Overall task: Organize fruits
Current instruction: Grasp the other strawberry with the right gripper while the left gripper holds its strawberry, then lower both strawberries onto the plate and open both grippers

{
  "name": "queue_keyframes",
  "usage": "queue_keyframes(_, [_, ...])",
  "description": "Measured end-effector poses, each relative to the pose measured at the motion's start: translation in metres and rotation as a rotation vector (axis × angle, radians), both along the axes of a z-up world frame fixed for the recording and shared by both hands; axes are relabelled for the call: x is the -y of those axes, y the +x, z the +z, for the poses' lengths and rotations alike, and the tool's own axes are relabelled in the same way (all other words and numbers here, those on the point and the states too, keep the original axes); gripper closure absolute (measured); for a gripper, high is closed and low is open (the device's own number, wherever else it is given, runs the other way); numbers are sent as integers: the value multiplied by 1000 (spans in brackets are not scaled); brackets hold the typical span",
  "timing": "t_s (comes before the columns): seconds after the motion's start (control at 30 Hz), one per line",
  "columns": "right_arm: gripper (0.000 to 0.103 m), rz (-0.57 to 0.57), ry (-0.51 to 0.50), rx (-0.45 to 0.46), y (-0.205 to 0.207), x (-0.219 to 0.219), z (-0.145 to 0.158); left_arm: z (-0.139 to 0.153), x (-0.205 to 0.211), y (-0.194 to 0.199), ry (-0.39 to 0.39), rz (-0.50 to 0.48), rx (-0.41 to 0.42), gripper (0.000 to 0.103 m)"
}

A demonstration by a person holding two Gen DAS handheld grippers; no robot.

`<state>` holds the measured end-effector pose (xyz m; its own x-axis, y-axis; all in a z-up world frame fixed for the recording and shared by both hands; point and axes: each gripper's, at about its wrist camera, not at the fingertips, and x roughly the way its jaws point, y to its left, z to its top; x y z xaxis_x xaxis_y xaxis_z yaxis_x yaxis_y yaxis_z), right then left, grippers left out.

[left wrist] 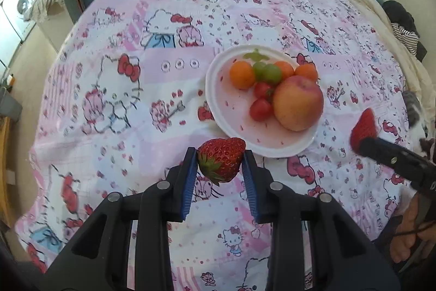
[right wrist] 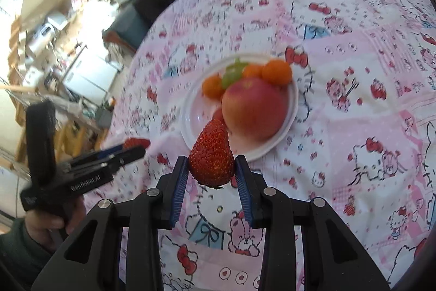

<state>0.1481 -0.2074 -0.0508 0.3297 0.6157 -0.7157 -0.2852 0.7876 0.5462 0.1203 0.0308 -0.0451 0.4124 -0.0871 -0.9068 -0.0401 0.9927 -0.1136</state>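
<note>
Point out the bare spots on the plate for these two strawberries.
The white plate is bare on its left half, left of the cherry tomatoes, and along the near rim below the apple. The far right side is crowded with oranges and green grapes.

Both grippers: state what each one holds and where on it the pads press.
The left gripper holds a strawberry, clamped on its sides, leaves pointing down-left. The right gripper holds another strawberry, pinched across its broad lower part, tip up.

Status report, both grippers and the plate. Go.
Left gripper shut on a strawberry, right gripper shut on another strawberry. White plate ahead, already holding apple, oranges, grapes, tomatoes. Nothing in the way.
</note>
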Motion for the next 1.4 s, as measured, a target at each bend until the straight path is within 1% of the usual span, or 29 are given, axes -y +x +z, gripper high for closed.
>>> queue_keyframes(0.1, [66,-32,21,18,6,6,6,14,4,11,-4,-20,9,74])
queue_keyframes(0.2, [66,-44,33,24,11,10,9,30,6,23,1,-32,43,74])
queue_keyframes(0.27, [66,-48,38,32,16,10,12,36,8,30,19,-46,62,74])
queue_keyframes(0.4, [66,-57,51,47,29,11,20,39,8,46,37,-55,72,74])
queue_keyframes(0.57, [66,-56,64,73,50,9,28,40,6,61,4,-63,61,74])
queue_keyframes(0.63, [66,-54,68,67,61,8,27,37,6,67,6,-68,58,74])
queue_keyframes(0.73, [66,-43,41,57,77,5,21,28,2,79,1,-56,38,74])
queue_keyframes(0.8, [66,-35,31,43,88,3,15,20,0,87,-3,-45,21,74])
queue_keyframes(0.93, [66,-28,34,15,105,0,3,3,2,101,-20,-52,1,74])
queue_keyframes(1.2, [66,7,8,-32,127,-20,-21,-18,10,111,-55,-74,-32,74])
queue_keyframes(1.4, [66,35,-15,-68,139,-37,-38,-31,11,114,-50,-71,-39,74])
